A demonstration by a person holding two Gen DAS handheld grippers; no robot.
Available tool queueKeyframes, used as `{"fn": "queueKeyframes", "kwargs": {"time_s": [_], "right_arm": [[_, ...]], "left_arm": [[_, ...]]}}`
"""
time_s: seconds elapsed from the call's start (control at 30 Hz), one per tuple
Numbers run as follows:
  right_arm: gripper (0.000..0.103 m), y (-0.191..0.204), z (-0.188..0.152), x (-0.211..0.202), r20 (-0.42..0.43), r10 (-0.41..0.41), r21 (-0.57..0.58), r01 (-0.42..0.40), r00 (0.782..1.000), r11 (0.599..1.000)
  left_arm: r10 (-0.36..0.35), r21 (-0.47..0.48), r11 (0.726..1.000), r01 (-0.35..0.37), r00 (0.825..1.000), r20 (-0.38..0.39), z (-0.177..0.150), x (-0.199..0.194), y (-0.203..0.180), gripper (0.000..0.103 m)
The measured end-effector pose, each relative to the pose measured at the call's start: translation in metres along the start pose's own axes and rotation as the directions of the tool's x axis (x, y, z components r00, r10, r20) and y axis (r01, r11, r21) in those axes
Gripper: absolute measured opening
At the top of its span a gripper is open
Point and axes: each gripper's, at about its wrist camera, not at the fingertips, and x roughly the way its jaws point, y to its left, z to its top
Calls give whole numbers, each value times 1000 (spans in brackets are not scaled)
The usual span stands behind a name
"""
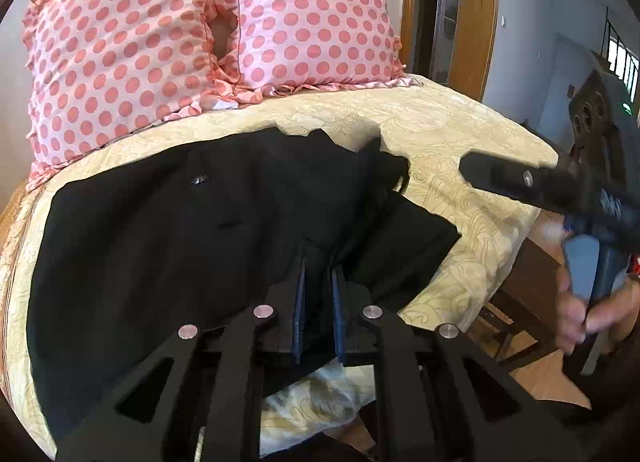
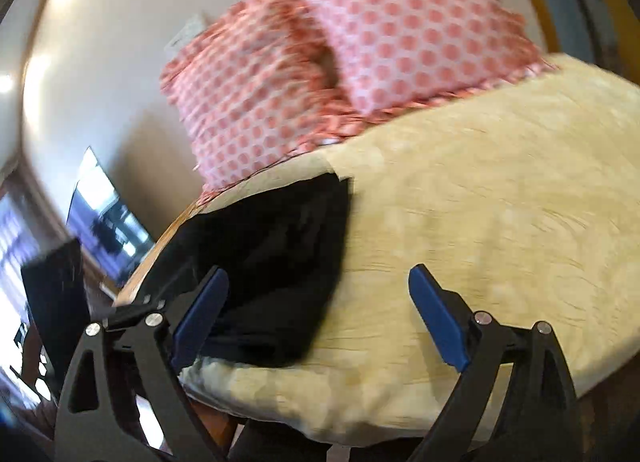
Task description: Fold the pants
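From the left wrist, the left gripper [image 1: 319,276] pinches the near edge of the black fabric pants [image 1: 168,230] – they lie spread on the cream patterned bed cover [image 1: 460,134], below two pink polka-dot pillows [image 1: 132,58]. From the right wrist, blurred, the right gripper [image 2: 318,316] hangs spread wide above that cover – the pants [image 2: 276,262] just beside its left finger.
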Motion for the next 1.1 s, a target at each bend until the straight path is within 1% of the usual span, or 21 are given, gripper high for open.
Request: {"fn": "queueKeyframes", "kwargs": {"time_s": [0.07, 0.2, 0.23, 0.27, 0.33, 0.4, 0.43, 0.5, 0.57, 0.63, 0.67, 0.7, 0.73, 0.8, 0.83, 0.87, 0.9, 0.97, 1.0, 1.03, 1.1], "right_arm": [[92, -10, 3, 0, 6, 1, 37, -1, 1000, 999], [92, -8, 11, 2, 30, 23, 55, -24, 999, 998], [92, -7, 13, 3, 33, 32, 57, -34, 999, 998], [92, -5, 16, 4, 31, 45, 62, -47, 998, 997], [92, 0, 22, 10, 16, 107, 89, -108, 994, 990], [92, 9, 28, 19, -28, 147, 99, -144, 989, 985], [93, 12, 31, 23, -45, 151, 100, -146, 987, 984], [93, 19, 39, 37, -91, 157, 92, -148, 984, 985], [93, 28, 49, 55, -132, 116, 48, -110, 984, 993], [92, 42, 53, 69, -161, 57, -42, -65, 985, 997], [92, 48, 54, 75, -169, 37, -83, -52, 985, 995], [91, 56, 55, 85, -181, -2, -145, -25, 984, 989], [90, 63, 54, 95, -195, -36, -192, -3, 980, 981], [85, 68, 51, 110, -235, -68, -236, 10, 970, 972], [79, 67, 48, 116, -257, -80, -249, 14, 963, 968], [70, 68, 45, 122, -276, -87, -258, 13, 957, 966], [69, 68, 42, 128, -297, -99, -274, 14, 950, 961], [65, 68, 38, 132, -300, -103, -294, 11, 948, 956], [60, 67, 37, 132, -300, -99, -300, 5, 949, 954], [52, 67, 36, 131, -299, -90, -301, -4, 950, 954], [20, 72, 36, 123, -281, -57, -311, -34, 958, 950]], "left_arm": [[-9, -15, 1000, 9, 1000, 28, 3, -9, 4, 10], [-37, -16, 999, 39, 993, 110, 13, -41, 1, 7], [-58, -14, 998, 60, 991, 120, 10, -48, -3, 7], [-81, -9, 997, 83, 991, 110, 8, -48, -8, 7], [-88, -2, 996, 88, 994, 58, 2, -33, -14, 6], [-113, -41, 993, 113, 994, 7, -10, -22, -9, 7], [-130, -67, 989, 131, 991, 13, -13, -23, -6, 7], [-147, -77, 986, 149, 988, 38, -14, -32, -2, 10], [-170, -88, 980, 176, 983, 69, -17, -48, 3, 12], [-171, -104, 978, 181, 981, 94, -17, -63, 11, 61], [-138, -123, 981, 152, 984, 115, -20, -73, 15, 102], [-107, -141, 982, 129, 982, 155, -21, -82, 21, 102], [-92, -153, 981, 119, 981, 172, -19, -87, 29, 102], [-39, -187, 980, 75, 981, 188, -19, -96, 41, 102], [1, -216, 975, 43, 980, 200, -20, -100, 50, 102], [25, -236, 971, 25, 979, 205, -20, -102, 57, 102], [51, -261, 965, 5, 977, 206, -21, -104, 65, 102], [96, -312, 950, -27, 974, 206, -23, -106, 80, 102], [110, -330, 943, -37, 973, 204, -24, -106, 87, 102], [123, -350, 936, -47, 972, 200, -25, -104, 93, 102], [136, -383, 922, -55, 972, 189, -27, -103, 103, 102]]}}
